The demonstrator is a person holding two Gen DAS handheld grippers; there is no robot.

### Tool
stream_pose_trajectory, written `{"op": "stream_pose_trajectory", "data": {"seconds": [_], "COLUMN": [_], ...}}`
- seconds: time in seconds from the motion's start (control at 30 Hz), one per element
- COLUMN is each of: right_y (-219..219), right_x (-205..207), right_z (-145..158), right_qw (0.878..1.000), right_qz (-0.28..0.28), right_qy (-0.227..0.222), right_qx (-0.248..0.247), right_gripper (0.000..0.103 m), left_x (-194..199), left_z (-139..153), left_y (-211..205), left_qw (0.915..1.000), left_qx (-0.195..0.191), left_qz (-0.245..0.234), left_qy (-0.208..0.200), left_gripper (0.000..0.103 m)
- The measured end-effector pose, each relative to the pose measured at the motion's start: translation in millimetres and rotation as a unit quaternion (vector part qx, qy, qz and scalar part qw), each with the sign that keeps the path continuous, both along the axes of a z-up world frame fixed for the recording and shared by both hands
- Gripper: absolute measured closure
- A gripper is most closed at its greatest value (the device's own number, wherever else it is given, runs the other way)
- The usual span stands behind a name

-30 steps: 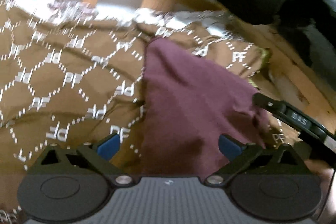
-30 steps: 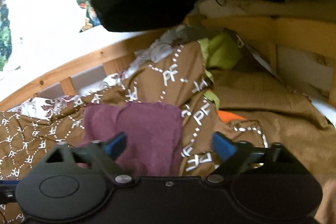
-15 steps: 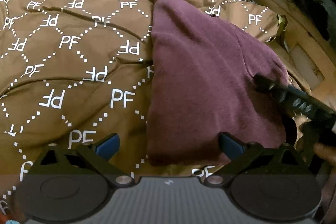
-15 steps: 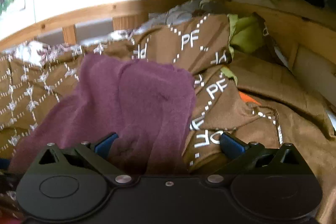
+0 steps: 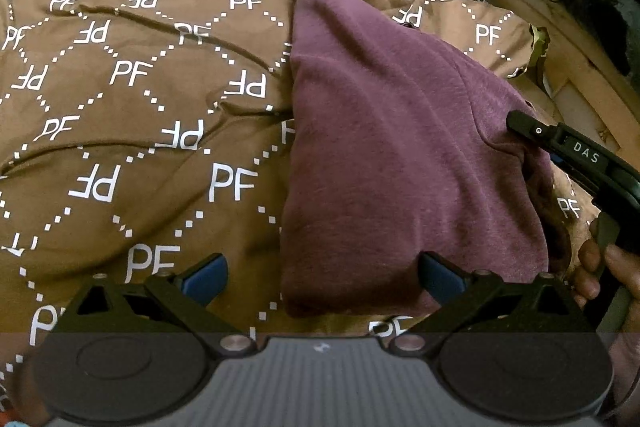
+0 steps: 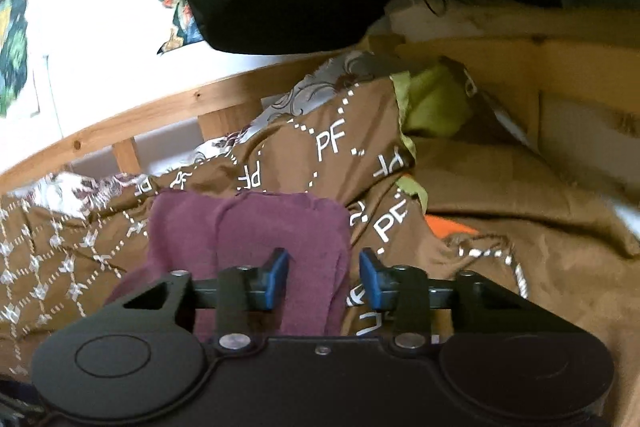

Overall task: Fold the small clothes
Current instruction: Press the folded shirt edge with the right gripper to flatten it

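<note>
The purple cloth (image 5: pixel 400 155) lies on the brown blanket (image 5: pixel 132 115). It looks soft, light and floppy. My right gripper (image 6: pixel 323 281) is closing on its edge. My left gripper (image 5: pixel 322 273) is wide open over its near corner, holding nothing.

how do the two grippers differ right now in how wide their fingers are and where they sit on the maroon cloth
The left gripper has its fingers spread wide over the maroon cloth's near edge, gripping nothing. The right gripper has its fingers much narrower and closing, with the cloth's right edge between them. Both have blue pads and point at that cloth.
</note>
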State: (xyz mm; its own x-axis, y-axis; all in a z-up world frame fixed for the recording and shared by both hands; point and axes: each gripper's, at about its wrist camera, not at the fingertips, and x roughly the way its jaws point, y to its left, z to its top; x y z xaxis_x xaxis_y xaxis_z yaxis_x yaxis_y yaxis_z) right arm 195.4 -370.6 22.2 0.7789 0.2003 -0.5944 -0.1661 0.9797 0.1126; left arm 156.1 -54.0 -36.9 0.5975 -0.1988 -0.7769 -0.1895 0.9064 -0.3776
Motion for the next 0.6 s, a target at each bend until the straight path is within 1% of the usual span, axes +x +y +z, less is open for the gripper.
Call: {"op": "stream_pose_trajectory", "data": {"seconds": [0.07,0.17,0.27,0.4,0.47,0.6], "right_y": [-1,6,13,25,28,20], "right_x": [1,0,1,6,9,17], "right_z": [-2,-2,-3,-5,-7,-12], "right_qw": [1.0,1.0,0.998,0.994,0.993,0.996], "right_qz": [0.001,0.011,0.025,0.038,0.041,0.028], "right_qy": [0.004,-0.012,-0.033,-0.065,-0.071,-0.053], "right_qx": [0.012,-0.012,-0.038,-0.077,-0.087,-0.066], "right_gripper": [0.078,0.085,0.089,0.09,0.09,0.09], "left_x": [0,0,-1,-1,-1,-1], "left_z": [0,0,0,0,0,-1], "left_y": [0,0,-1,-2,-2,-2], "left_qw": [1.0,1.0,1.0,1.0,1.0,1.0], "left_qx": [0.0,0.0,0.002,0.005,0.005,0.006], "left_qz": [0.0,0.001,0.001,0.0,0.0,-0.001], "left_qy": [0.0,-0.001,-0.002,-0.003,-0.003,-0.003], "left_gripper": [0.0,0.0,0.0,0.0,0.0,0.0]}}
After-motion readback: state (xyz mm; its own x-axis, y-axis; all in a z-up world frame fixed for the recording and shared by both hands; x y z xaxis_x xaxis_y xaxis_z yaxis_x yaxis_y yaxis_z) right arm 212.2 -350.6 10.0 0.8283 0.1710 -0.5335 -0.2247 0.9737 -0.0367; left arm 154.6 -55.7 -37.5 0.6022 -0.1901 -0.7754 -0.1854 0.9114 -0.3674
